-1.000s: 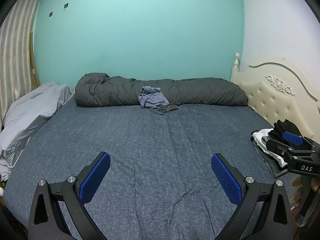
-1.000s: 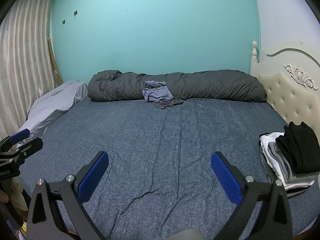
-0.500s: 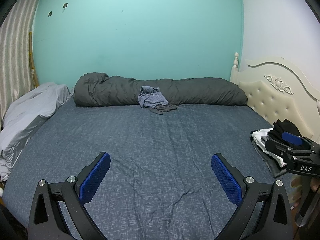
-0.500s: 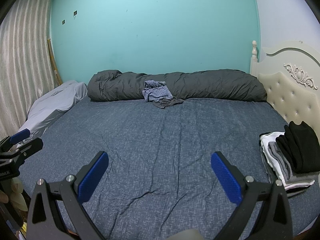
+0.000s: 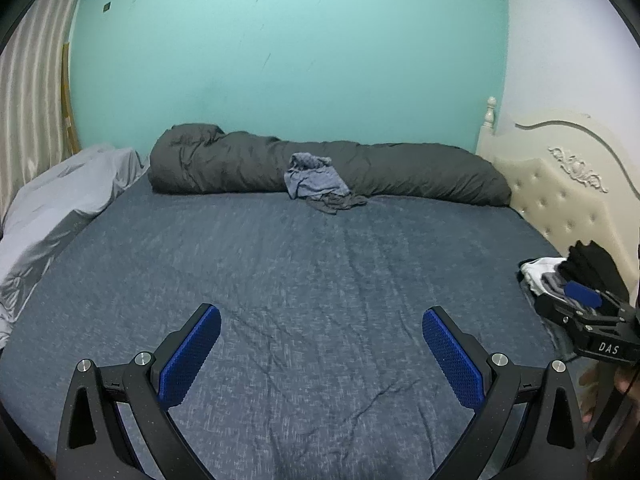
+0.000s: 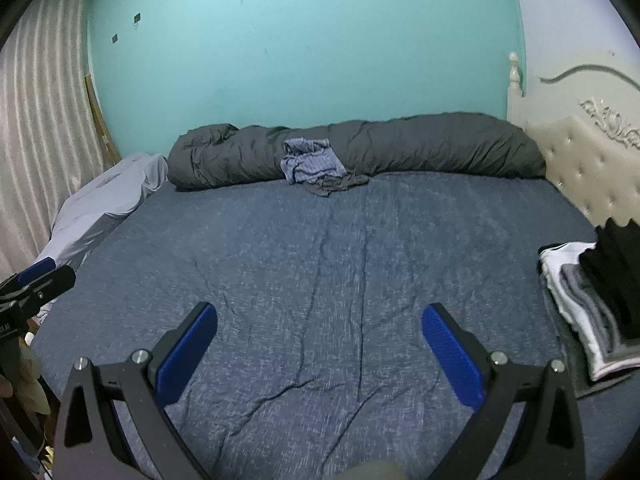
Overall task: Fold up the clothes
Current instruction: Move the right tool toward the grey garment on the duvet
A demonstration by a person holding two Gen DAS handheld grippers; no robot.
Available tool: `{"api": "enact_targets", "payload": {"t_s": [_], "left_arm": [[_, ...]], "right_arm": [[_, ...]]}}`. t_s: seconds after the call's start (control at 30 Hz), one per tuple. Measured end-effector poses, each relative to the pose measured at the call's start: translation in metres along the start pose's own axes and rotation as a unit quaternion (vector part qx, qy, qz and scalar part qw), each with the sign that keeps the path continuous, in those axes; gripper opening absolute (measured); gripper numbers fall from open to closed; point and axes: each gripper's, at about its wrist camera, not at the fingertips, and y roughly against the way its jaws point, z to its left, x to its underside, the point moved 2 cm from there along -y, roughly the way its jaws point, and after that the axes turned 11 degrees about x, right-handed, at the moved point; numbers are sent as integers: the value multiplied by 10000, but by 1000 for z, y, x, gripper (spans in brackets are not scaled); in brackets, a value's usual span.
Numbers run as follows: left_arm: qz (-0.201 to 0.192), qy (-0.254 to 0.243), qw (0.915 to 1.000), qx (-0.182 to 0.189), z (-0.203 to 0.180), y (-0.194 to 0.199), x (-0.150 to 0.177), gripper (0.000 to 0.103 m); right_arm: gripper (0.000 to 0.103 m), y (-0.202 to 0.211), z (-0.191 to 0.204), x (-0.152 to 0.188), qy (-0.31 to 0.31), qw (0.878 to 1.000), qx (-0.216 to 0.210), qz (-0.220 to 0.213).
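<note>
A crumpled blue-grey garment [image 5: 314,180] [image 6: 310,166] lies with a dark grey piece [image 5: 336,203] [image 6: 338,184] at the far side of the bed, against the rolled duvet. A stack of folded clothes [image 5: 568,274] [image 6: 592,300], white, grey and black, sits at the bed's right edge. My left gripper [image 5: 320,344] is open over the near part of the blue sheet [image 5: 320,272], holding nothing. My right gripper [image 6: 320,340] is open too, empty, hovering over the sheet [image 6: 340,260]. Each gripper also shows at the edge of the other's view.
A long dark grey rolled duvet [image 5: 360,168] [image 6: 380,148] runs along the turquoise wall. A pale grey cover [image 5: 60,200] [image 6: 108,196] is heaped at the left edge. A cream padded headboard [image 5: 568,200] [image 6: 592,168] stands on the right, a striped curtain [image 6: 36,120] on the left.
Both views have shifted slightly, the right one most: the duvet and headboard sit lower and tilted in it. Both grippers stay open, and the clothes have not moved.
</note>
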Motion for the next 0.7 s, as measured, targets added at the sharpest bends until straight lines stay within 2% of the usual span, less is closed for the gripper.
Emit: {"api": "enact_targets", "payload": {"t_s": [0.23,0.47,0.6,0.7], "left_arm": [[12,179,9998,-95,24,-75,-11,103],[121,156,9998,-85,56,-178,-32,103],[124,208,9997,-96,78,-236,-47,103],[212,403,9989,-85,93,-263,-54,103]], "right_arm": [[103,-85,-2,-8,-41,9997,-142,174],[102,-192,1,-28,58,9989,-309,337],[102,-244,2,-45,96,9987,-269,419],[102,-273,4,-60,151,9985,-183,484]]}}
